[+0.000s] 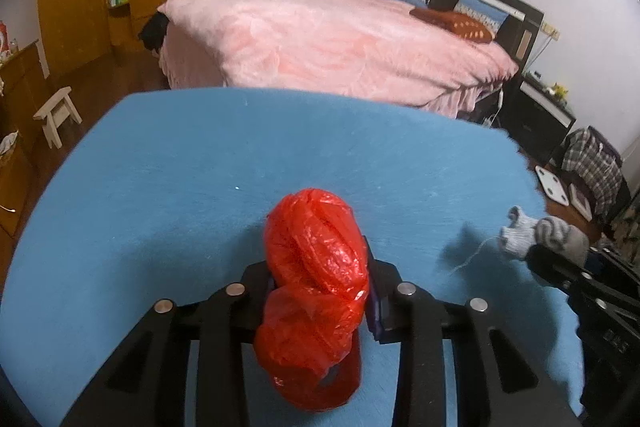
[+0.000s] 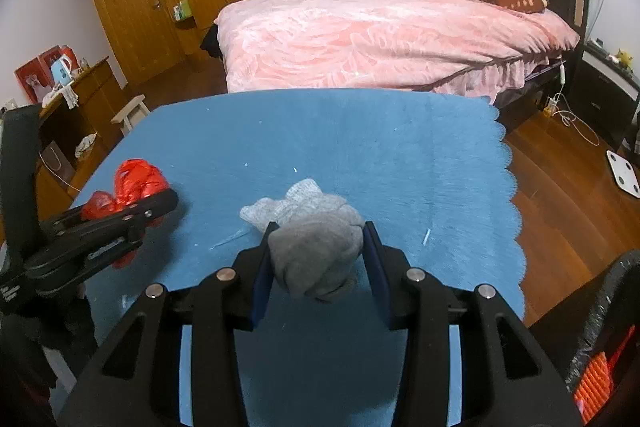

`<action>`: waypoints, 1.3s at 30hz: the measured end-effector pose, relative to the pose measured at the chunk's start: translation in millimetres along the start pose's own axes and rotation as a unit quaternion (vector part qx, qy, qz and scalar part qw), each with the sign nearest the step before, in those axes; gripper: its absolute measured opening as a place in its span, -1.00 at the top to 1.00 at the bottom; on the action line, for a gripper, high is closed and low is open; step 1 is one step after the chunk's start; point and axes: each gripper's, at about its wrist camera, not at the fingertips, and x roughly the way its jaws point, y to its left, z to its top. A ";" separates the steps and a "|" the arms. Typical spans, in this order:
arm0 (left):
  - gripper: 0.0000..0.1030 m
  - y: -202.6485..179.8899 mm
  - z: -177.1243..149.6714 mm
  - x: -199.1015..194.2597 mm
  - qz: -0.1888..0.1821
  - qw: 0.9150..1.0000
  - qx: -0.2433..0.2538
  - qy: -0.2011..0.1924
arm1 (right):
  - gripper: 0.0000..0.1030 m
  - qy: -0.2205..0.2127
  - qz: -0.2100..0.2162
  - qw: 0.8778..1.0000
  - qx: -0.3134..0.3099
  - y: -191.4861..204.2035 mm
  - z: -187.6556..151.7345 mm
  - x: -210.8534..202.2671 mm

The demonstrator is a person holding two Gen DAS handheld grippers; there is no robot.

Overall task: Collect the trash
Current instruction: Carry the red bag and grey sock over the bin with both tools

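Gripping status: left gripper (image 1: 320, 263) clamped on red plastic bag (image 1: 316, 267); right gripper (image 2: 318, 239) clamped on grey glove (image 2: 316, 251).
Risk: slick bag sliding free above blue tabletop's (image 2: 360, 147) near-left edge.

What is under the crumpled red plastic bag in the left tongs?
Blue cloth on the table lies under the crumpled red plastic bag; the bag and the left tongs cover the patch directly beneath.
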 end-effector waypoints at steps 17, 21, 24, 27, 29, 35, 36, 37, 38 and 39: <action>0.33 -48.4 -31.7 -105.9 0.007 0.999 0.023 -0.040 | 0.22 -0.031 0.006 1.000 0.004 -7.5 -17.7 -91.7; 0.33 -59.8 -34.2 -122.8 0.003 0.999 0.024 -0.047 | 0.22 -0.039 0.006 0.999 0.002 -9.8 -22.2 -112.6; 0.33 -72.1 -36.2 -135.1 -0.002 0.998 0.029 -0.049 | 0.22 -0.044 0.007 0.999 0.001 -12.0 -27.8 -128.9; 0.33 -86.1 -39.7 -148.0 -0.009 0.998 0.035 -0.053 | 0.22 -0.048 0.007 0.999 -0.001 -14.5 -36.5 -145.7; 0.33 -96.1 -41.2 -156.7 -0.015 0.997 0.041 -0.059 | 0.22 -0.051 0.006 0.999 0.002 -19.7 -43.0 -159.0; 0.33 -131.0 -42.4 -174.2 -0.039 0.995 0.062 -0.072 | 0.22 -0.061 -0.007 0.998 0.008 -37.1 -56.3 -189.8; 0.33 -134.8 -43.1 -176.1 -0.041 0.994 0.065 -0.073 | 0.22 -0.063 -0.009 0.998 0.010 -40.0 -57.8 -194.1; 0.33 -141.3 -43.4 -178.4 -0.045 0.994 0.070 -0.075 | 0.22 -0.066 -0.012 0.998 0.012 -44.0 -59.5 -199.1; 0.33 -147.9 -43.7 -180.6 -0.049 0.993 0.075 -0.077 | 0.22 -0.069 -0.015 0.997 0.015 -48.3 -62.1 -204.7; 0.33 -151.6 -44.2 -181.9 -0.052 0.993 0.078 -0.077 | 0.22 -0.072 -0.019 0.997 0.018 -53.2 -64.1 -210.1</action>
